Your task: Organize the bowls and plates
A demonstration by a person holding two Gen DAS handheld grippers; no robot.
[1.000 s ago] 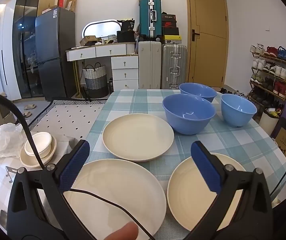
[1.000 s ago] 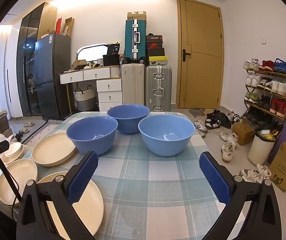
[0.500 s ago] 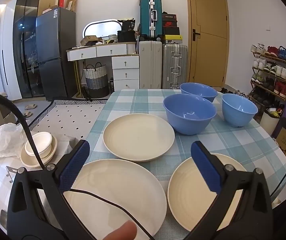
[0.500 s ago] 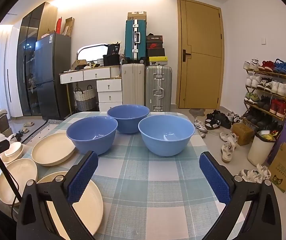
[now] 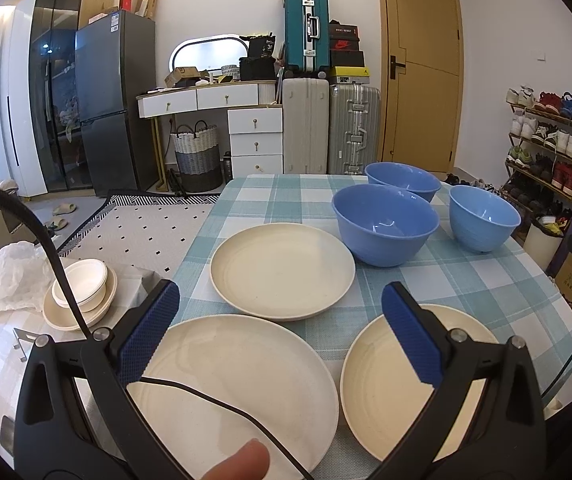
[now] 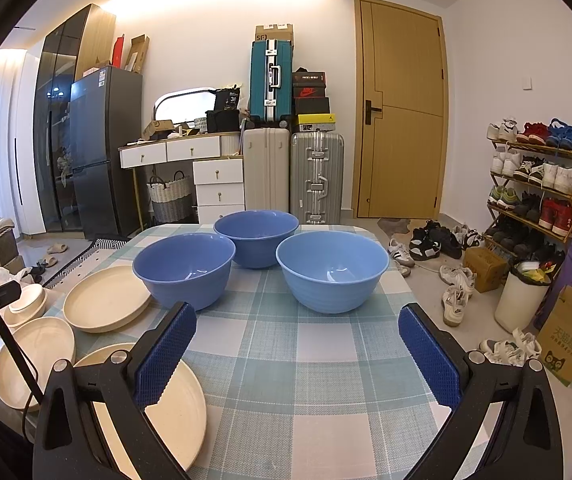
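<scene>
The left gripper (image 5: 280, 330) is showing two black plastic arms tipped with blue, finely ribbed pads (image 5: 148, 330), silver screws sitting at the joints — a thin black cable (image 5: 222, 406) is crossing its frame, and a bare fingertip (image 5: 242, 462) is peeking in below. The right gripper (image 6: 296, 356) is looking the same — black arms, blue textured fingers (image 6: 426, 360), round silver screw heads.

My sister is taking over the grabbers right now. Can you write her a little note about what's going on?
Left tool: open, holding nothing, above the plates.
Right tool: open, holding nothing, facing the bowls.
Three cream plates lie separately on the table.
Three blue bowls stand apart behind them.
Done: nothing stacked yet.
Left: probably stack plates together and bowls together.
</scene>
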